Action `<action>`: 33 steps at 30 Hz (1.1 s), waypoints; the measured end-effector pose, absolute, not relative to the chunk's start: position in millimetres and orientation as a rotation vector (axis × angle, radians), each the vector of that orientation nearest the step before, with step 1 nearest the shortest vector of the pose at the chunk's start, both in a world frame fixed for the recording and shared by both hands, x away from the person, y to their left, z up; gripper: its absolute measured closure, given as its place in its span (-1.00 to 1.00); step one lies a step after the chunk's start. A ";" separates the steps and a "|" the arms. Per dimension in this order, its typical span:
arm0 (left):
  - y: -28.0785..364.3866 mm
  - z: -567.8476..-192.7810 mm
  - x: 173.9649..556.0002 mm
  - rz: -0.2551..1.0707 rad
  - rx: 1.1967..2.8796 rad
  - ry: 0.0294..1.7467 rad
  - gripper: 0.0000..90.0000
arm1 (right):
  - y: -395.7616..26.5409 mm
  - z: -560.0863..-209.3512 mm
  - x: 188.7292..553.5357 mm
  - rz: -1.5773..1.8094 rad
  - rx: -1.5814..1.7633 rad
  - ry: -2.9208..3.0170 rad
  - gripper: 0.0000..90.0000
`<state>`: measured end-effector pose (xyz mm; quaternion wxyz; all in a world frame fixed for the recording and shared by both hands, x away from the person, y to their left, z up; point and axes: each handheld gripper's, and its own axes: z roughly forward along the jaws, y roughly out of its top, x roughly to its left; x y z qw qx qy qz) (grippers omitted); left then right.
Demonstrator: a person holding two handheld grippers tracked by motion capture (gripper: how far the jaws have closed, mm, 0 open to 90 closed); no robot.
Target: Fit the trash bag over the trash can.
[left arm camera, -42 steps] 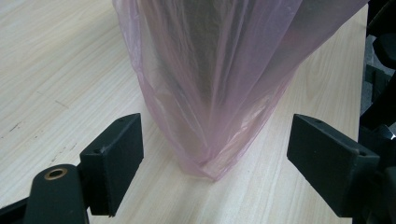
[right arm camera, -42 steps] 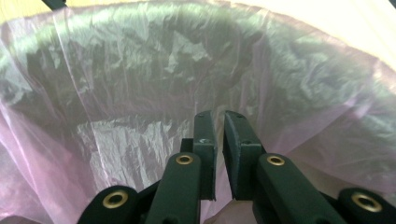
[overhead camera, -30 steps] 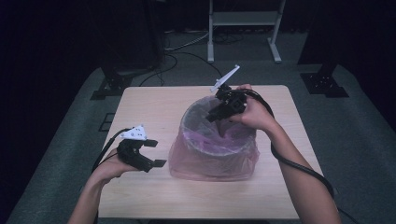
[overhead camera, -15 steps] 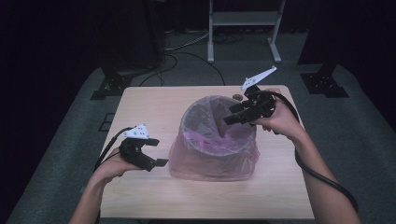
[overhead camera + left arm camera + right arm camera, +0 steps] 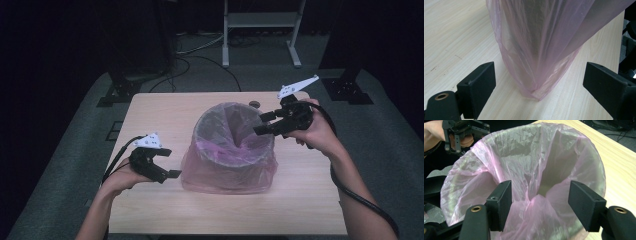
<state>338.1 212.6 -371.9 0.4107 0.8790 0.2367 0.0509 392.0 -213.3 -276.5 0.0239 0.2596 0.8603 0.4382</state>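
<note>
Both grippers are black. The left gripper (image 5: 172, 173) and the right gripper (image 5: 261, 123) each carry a pale grey three-cornered plate on top, dotted with small dark holes, and each trails a thick black cable along the forearm. Their jaws are blocky, flat-faced black pads on black arms, with a brass-ringed hole at the base of the arms; both forearms are bare, with no sleeves in view.

Holding the left gripper (image 5: 172, 172) low and level, jaws spread wide. Raising the right gripper (image 5: 261, 124) higher, seemingly level, jaws just opening, nothing pinched between them.
</note>
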 end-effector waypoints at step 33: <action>236.3 -378.0 331.7 0.133 2.217 0.661 -0.78 | -271.8 -298.8 371.5 1.391 0.956 2.568 -0.23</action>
